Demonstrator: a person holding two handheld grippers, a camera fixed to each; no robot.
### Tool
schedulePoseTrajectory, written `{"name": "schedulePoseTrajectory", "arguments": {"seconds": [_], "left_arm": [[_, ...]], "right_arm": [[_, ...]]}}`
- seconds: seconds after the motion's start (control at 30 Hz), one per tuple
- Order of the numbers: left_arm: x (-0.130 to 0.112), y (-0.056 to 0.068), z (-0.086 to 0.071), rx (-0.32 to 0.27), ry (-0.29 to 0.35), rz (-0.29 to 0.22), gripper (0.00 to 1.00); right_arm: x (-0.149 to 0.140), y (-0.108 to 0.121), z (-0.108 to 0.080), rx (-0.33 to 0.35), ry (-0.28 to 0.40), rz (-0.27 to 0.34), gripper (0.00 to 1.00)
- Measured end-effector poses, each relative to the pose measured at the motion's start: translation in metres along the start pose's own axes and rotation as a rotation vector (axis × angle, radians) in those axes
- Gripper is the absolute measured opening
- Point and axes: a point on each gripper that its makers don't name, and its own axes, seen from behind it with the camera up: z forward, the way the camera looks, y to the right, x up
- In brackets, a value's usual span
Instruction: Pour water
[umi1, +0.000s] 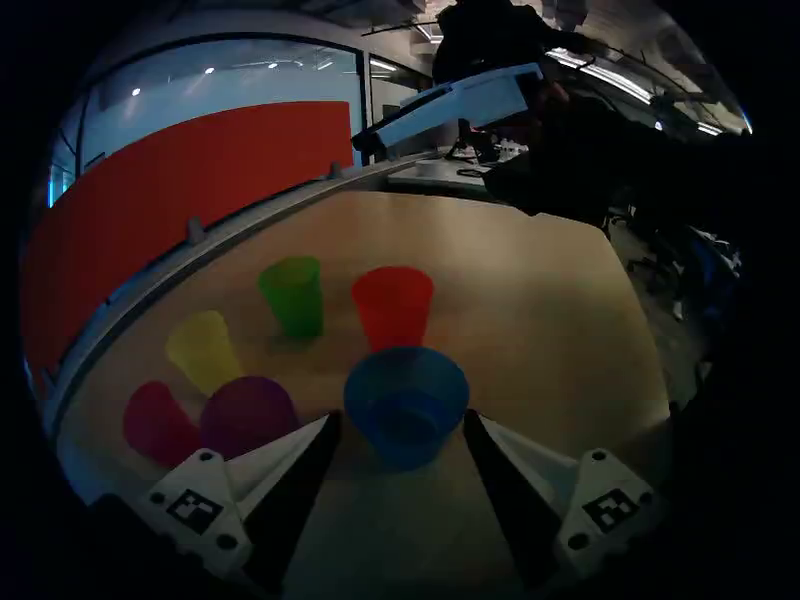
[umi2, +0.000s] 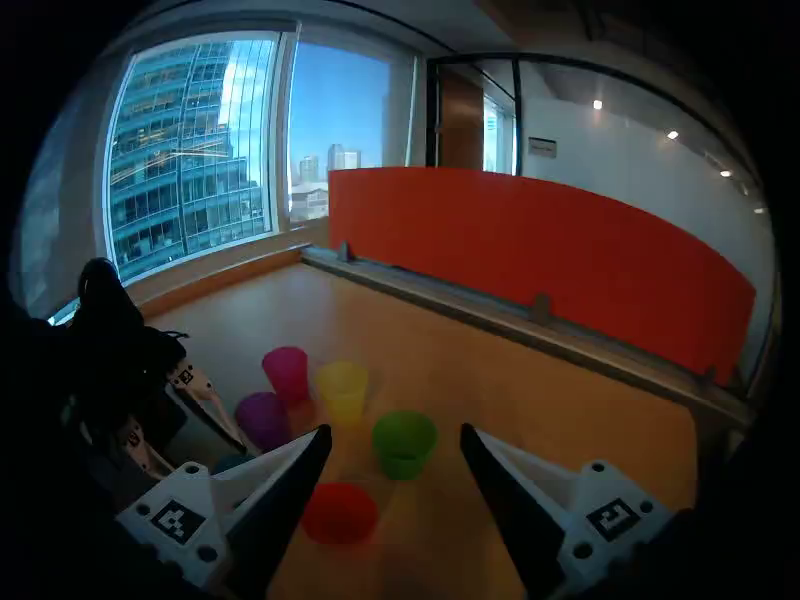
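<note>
In the left gripper view, the cups stand on a wooden table (umi1: 540, 300), and the green cup (umi1: 292, 295) serves as the marker. Farthest to its left and nearer the camera is the pink cup (umi1: 155, 425), with the purple cup (umi1: 248, 415) just beside it. The yellow cup (umi1: 203, 350) stands left of the green one, a little closer in. Just right of the green cup is the red cup (umi1: 392, 305). In front of the red cup and right of the green is the blue cup (umi1: 405, 405), upright with its mouth up. It sits between the tips of the left gripper (umi1: 400, 417), whose fingers are spread wide. A sliver of table shows beside the cup, and whether either finger touches it I cannot tell. Whether any cup holds water cannot be made out. Behind the green cup an orange partition (umi1: 190, 190) runs along the table's far edge. In the right gripper view, a person's dark sleeve (umi2: 110, 360) is far left of the green cup and holds the left gripper low over the table. The pink, purple and yellow cups stand left of the green one, and the red cup is in front of it. The right gripper (umi2: 394, 428) has its fingers spread apart and pinches nothing; the green cup shows between them, farther off.
</note>
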Motion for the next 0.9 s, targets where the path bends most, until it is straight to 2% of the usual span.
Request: {"name": "schedulePoseTrajectory", "arguments": {"seconds": [0.5, 0.9], "left_arm": [[0.001, 0.002, 0.023, -0.007, 0.001, 0.010, 0.90], [0.005, 0.002, 0.031, -0.011, 0.013, 0.006, 0.89]], "right_arm": [[-0.005, 0.001, 0.007, 0.008, -0.005, 0.004, 1.00], [-0.009, 0.005, 0.010, 0.010, -0.013, 0.010, 1.00]]}}
